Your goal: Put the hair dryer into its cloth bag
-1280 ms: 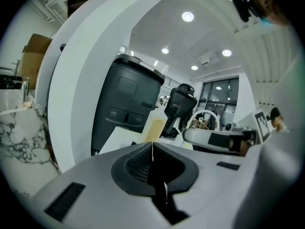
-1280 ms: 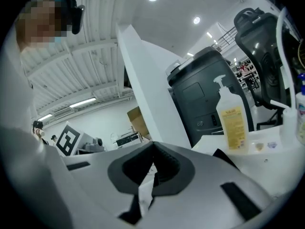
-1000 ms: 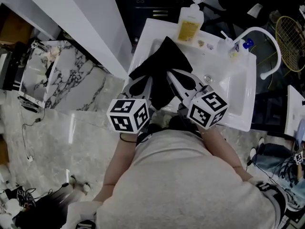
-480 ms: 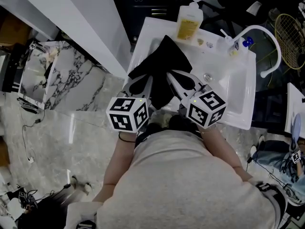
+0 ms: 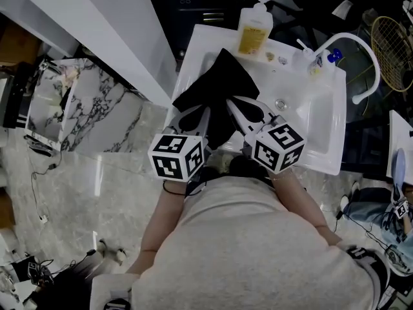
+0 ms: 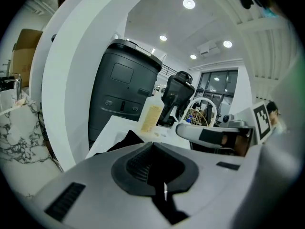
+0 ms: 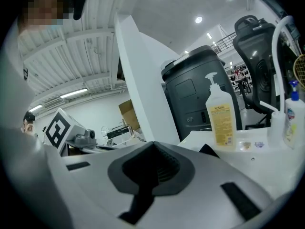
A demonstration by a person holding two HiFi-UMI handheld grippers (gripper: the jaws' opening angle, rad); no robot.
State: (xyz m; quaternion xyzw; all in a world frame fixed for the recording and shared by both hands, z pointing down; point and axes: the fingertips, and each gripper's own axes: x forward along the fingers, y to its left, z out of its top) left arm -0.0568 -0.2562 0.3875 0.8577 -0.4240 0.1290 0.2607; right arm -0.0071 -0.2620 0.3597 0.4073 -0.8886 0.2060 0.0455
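Black cloth, the bag (image 5: pixel 216 82), lay spread on the left part of the sink (image 5: pixel 316 124). It ran from near the back edge, by the soap bottle (image 5: pixel 256 31), to the front edge where you stood. No dryer showed in any view, so you could not tell whether it was inside the bag or out of sight.

Your left gripper (image 5: pixel 195 113) and right gripper (image 5: pixel 237 105) hung side by side over the bag's near end, both with jaws fully together. Nothing showed pinched in either, though thin cloth there could not be ruled out.

The step looked like finding the bag's mouth. To do it well you needed to part the jaws first. Each gripper should then have taken one layer of the hem, not both layers. Pulling the two sides apart low over the sink would have made the mouth gape toward the front edge.
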